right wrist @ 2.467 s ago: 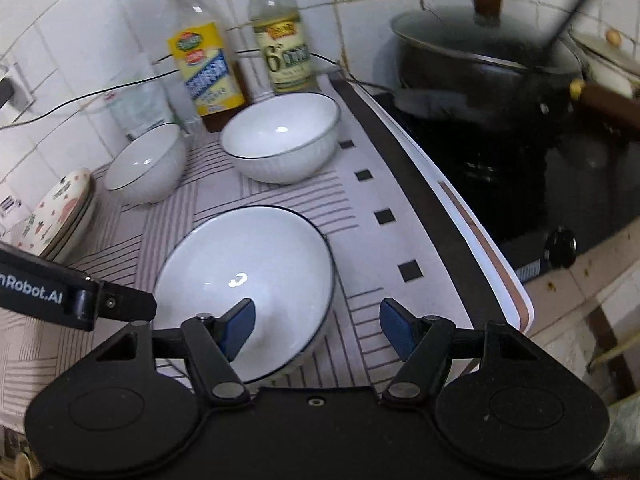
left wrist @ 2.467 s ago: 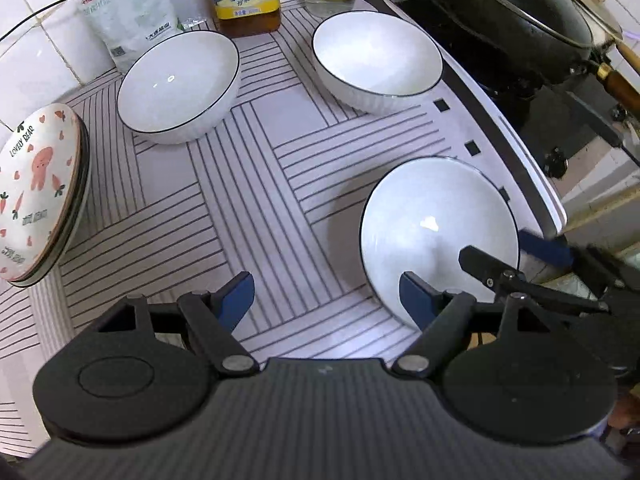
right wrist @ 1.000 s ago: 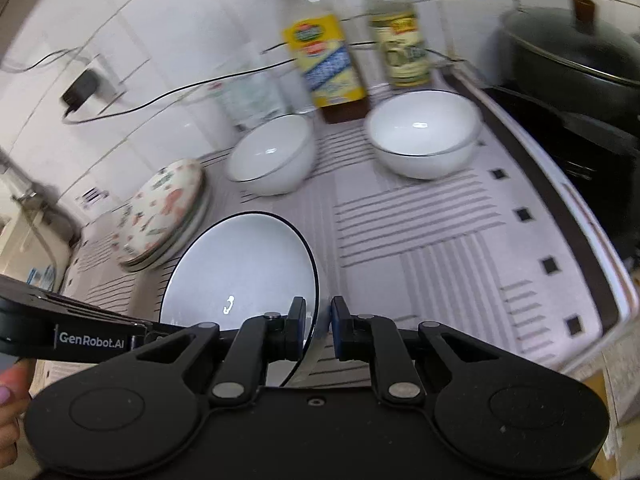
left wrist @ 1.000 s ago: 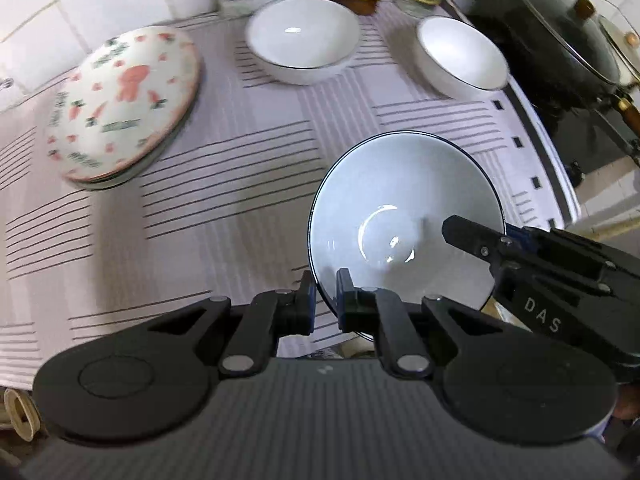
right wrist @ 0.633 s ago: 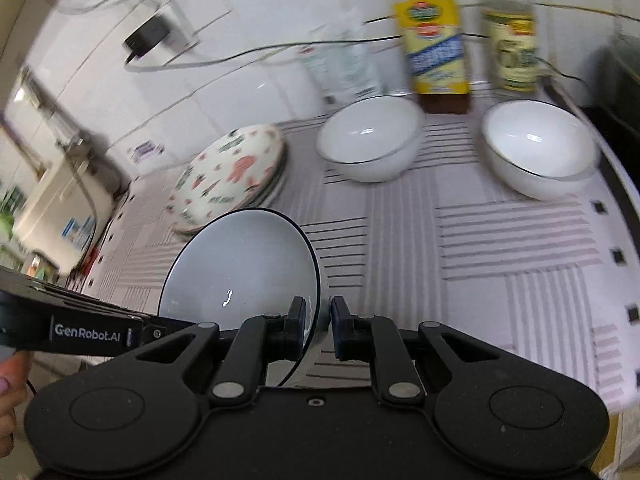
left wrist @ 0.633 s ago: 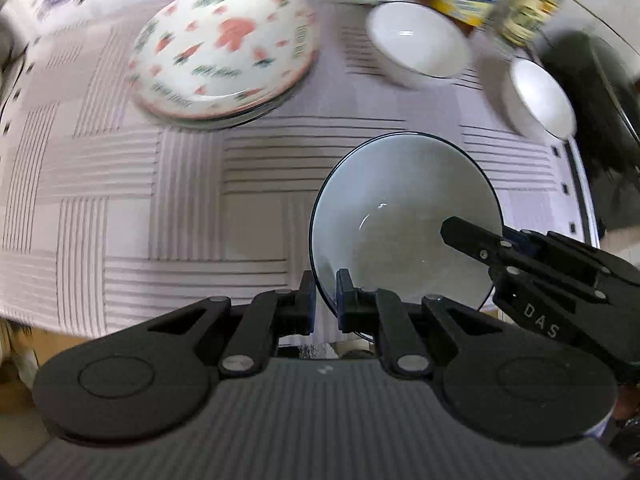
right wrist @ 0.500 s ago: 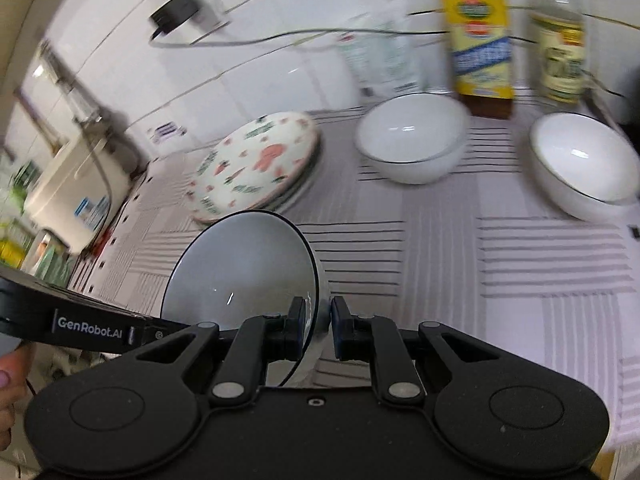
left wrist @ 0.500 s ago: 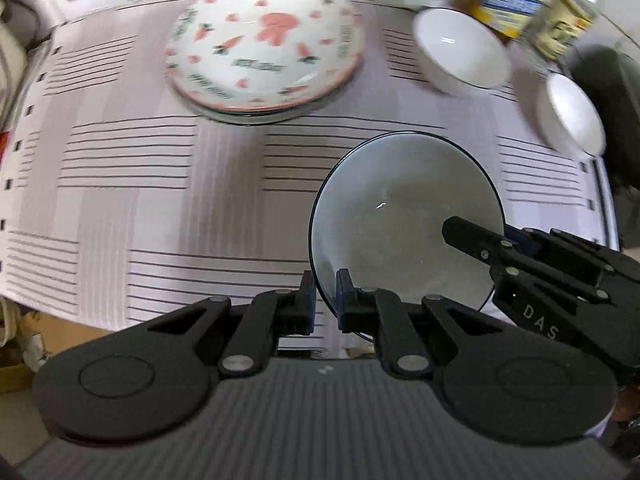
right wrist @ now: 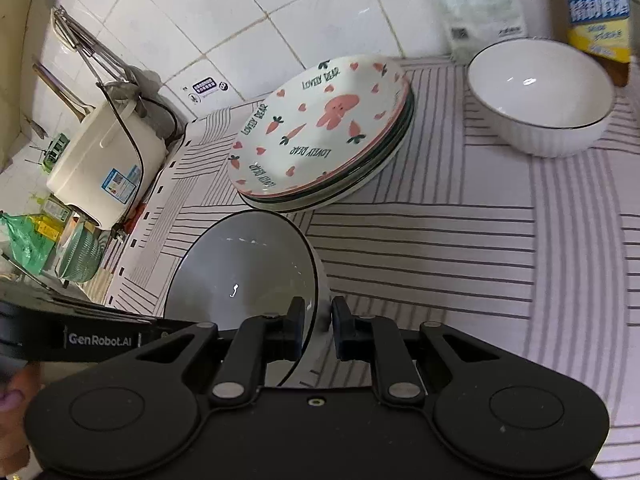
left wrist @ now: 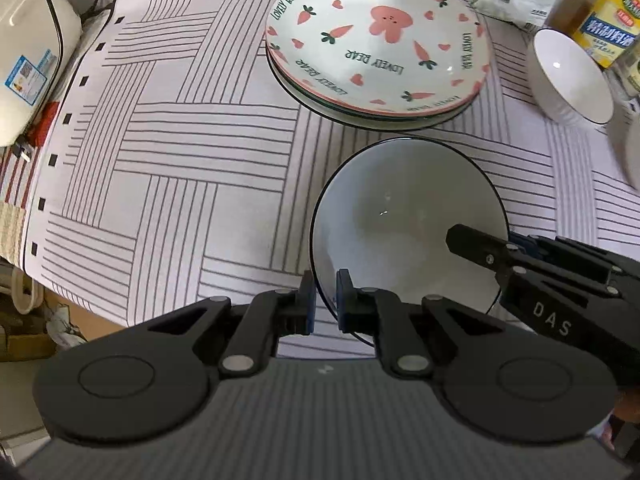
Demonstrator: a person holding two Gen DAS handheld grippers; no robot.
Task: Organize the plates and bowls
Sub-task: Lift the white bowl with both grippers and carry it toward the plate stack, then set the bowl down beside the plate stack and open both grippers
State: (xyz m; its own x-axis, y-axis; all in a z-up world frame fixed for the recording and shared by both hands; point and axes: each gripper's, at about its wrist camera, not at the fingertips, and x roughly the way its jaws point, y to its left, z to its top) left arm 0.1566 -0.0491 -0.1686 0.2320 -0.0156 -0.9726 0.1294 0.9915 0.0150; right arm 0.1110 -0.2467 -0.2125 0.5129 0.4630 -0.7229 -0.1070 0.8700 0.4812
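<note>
Held bowl: we see a white bowl (left wrist: pixel 404 224) with a thin dark rim, carried above the striped cloth (left wrist: pixel 180 160) on the tabletop, at 6 o'clock from the plate stack.
Left hand-held gripper (left wrist: pixel 325 298): pinching the bowl's rim at its 7 o'clock edge in the left wrist view, one pad inside and one outside.
Right hand-held gripper (right wrist: pixel 316 320): pinching the same bowl (right wrist: pixel 244 276) on the opposite side of its rim; in the left wrist view its black fingers reach in at about 4 o'clock of the bowl (the lettering DAS shows on its body).
Plate stack: several plates (left wrist: pixel 376 46) lie piled, the top one printed with a pink rabbit, carrots, hearts and the words LOVELY BEAR; we cannot count the plates below it.
Second bowl: an empty white bowl (right wrist: pixel 540 96) rests on the cloth at 3 o'clock from the stack, near it but apart.
Third bowl: only a sliver of another white rim (left wrist: pixel 632 156) shows at the right edge of the left wrist view.
Backdrop: a yellow-labelled bottle (right wrist: pixel 596 8) and a clear bag (right wrist: pixel 480 8) stand at 12 o'clock behind the second bowl, against the tiled wall.
Far left: a cream cooker (right wrist: pixel 104 160) sits beyond the cloth's 9 o'clock edge.
</note>
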